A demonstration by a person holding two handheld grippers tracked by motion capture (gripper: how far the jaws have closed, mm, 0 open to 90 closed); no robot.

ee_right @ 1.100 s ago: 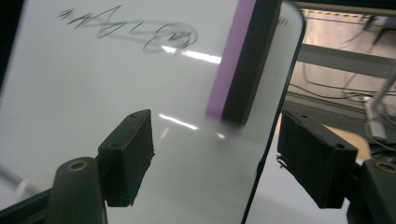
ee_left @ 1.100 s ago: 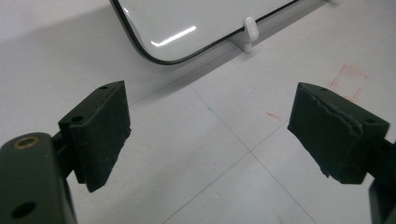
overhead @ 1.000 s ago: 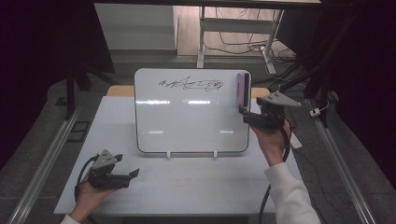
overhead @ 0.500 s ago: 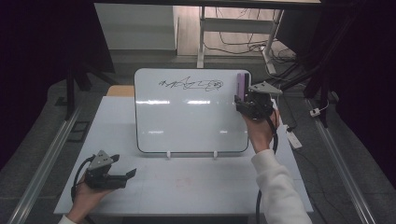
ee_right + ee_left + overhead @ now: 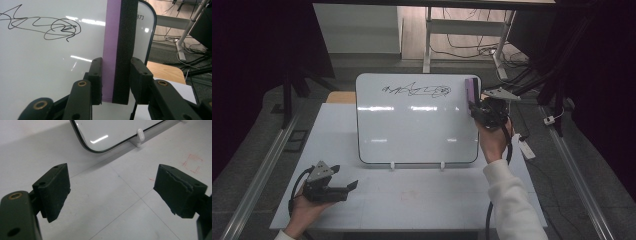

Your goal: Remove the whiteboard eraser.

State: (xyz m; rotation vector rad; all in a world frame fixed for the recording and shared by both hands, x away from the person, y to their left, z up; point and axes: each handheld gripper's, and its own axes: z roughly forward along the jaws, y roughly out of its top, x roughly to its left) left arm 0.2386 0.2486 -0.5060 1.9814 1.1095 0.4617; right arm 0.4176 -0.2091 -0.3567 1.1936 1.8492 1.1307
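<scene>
Resting near the left front corner of the white table [image 5: 422,200], left gripper [image 5: 343,189] is held low in the person's left hand [image 5: 304,212], jaws pointing right. Left gripper view: both black pads [image 5: 53,190] spread wide apart, nothing between them, bare tabletop [image 5: 105,202] below. Faint red marks [image 5: 192,163] on the table surface to the right of that view. The near-left rounded corner of the whiteboard [image 5: 110,132] and one white clip foot [image 5: 140,136] are visible at the top there.

Centre of high view: whiteboard [image 5: 417,130] stands propped on the table, leaning back, two small white feet [image 5: 393,165] at its near edge. Black scribble [image 5: 417,90] along the top of the board, middle to right.

Right side: right gripper [image 5: 476,103] is raised at the board's upper right corner, held by the right hand [image 5: 493,140], white sleeve [image 5: 512,205] coming from the bottom edge. Jaws are clamped on an eraser [image 5: 471,90], purple body with black felt side. Right gripper view: eraser [image 5: 120,50] stands upright between the two jaws, purple side left, black foam side right, just in front of the board face [image 5: 50,70]; actual contact with the board can't be told. Scribble [image 5: 50,27] lies to the left of the eraser, apart from it. Cables [image 5: 472,45] on the floor beyond the table.
</scene>
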